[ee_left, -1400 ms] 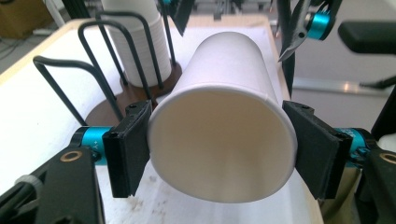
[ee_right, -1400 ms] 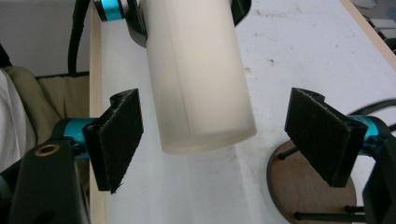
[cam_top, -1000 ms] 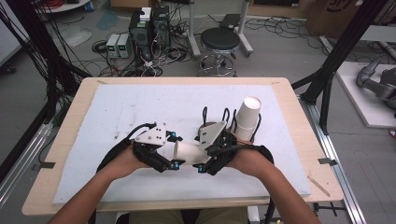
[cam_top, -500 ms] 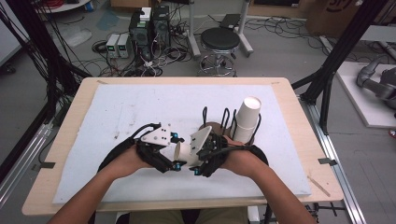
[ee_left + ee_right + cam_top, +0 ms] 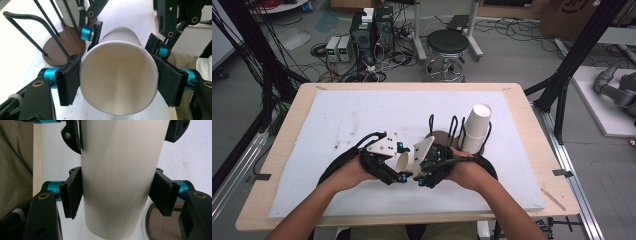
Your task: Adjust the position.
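A single white paper cup point(image 5: 404, 161) lies on its side in the air over the table's front middle, held between both grippers. My left gripper point(image 5: 401, 163) is shut on the cup point(image 5: 117, 75) at its open rim, and its pads point(image 5: 68, 80) press both sides. My right gripper point(image 5: 418, 169) has just been closing and now grips the cup's body point(image 5: 120, 170) nearer the base, pads point(image 5: 73, 195) against the wall. The mouth faces the left gripper's camera.
A stack of white cups point(image 5: 476, 127) stands in a black wire holder on a round brown base point(image 5: 442, 136), just behind and right of the hands. A white mat point(image 5: 362, 115) covers the wooden table. Stool, cables and boxes lie on the floor beyond.
The right gripper's jaws, wide apart a second ago, have closed onto the cup's body, and that hand edged slightly left. The left gripper kept its hold and stayed put.
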Demonstrator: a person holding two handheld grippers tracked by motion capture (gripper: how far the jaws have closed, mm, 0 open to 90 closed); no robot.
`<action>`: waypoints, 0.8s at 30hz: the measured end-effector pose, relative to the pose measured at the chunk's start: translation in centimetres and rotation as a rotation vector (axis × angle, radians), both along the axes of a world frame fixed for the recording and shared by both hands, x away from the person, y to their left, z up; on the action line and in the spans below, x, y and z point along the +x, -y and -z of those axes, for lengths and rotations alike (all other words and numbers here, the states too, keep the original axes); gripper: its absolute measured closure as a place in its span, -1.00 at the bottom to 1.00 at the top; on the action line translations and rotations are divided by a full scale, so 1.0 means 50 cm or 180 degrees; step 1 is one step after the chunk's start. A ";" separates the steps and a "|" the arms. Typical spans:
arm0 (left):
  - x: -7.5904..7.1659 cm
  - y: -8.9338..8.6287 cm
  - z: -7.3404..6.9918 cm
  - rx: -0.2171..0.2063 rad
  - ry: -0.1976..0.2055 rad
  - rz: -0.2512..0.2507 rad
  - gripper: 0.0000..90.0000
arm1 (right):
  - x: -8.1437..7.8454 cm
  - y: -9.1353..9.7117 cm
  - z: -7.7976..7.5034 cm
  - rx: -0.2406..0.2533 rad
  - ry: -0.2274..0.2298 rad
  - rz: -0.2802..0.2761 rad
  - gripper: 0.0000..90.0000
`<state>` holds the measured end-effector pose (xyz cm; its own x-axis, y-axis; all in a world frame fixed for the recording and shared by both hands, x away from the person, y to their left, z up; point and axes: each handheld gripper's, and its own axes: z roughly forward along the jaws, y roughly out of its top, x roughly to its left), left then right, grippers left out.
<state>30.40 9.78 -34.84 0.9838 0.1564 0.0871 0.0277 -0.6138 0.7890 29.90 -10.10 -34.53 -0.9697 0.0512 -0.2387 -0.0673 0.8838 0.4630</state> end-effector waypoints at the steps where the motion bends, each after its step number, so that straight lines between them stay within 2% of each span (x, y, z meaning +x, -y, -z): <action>1: 0.000 0.000 0.001 -0.0016 0.0000 -0.0005 -0.39 | 0.000 0.001 0.000 0.0005 -0.0017 0.0000 -0.25; 5: -0.001 0.000 0.006 -0.0083 -0.0015 -0.0034 -0.42 | 0.000 0.003 0.003 0.0019 -0.0035 0.0025 -0.24; 8: -0.002 -0.006 0.010 -0.0214 -0.0022 -0.0071 -0.46 | 0.000 0.008 0.006 0.0100 -0.0072 0.0060 -0.24; 11: -0.001 -0.018 0.013 -0.0455 -0.0052 -0.0159 -0.59 | 0.001 0.017 0.009 0.0194 -0.0087 0.0112 -0.24; 14: -0.002 -0.036 0.014 -0.0796 -0.0088 -0.0291 -0.60 | 0.005 0.029 0.012 0.0280 -0.0111 0.0194 -0.24; 16: -0.003 -0.047 0.013 -0.0922 -0.0080 -0.0349 -0.60 | 0.010 0.041 0.014 0.0389 -0.0129 0.0260 -0.24; 21: -0.005 -0.081 0.013 -0.1341 -0.0038 -0.0526 -0.60 | 0.016 0.071 0.021 0.0629 -0.0166 0.0440 -0.24; 24: -0.004 -0.101 0.017 -0.1515 -0.0043 -0.0648 -0.61 | 0.017 0.090 0.026 0.0763 -0.0177 0.0520 -0.24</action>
<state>30.18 14.82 -35.69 0.9298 0.3642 -0.0527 0.1213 -0.1681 0.9783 30.75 -14.60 -35.85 -0.9552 0.2563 -0.1478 0.0982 0.7458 0.6589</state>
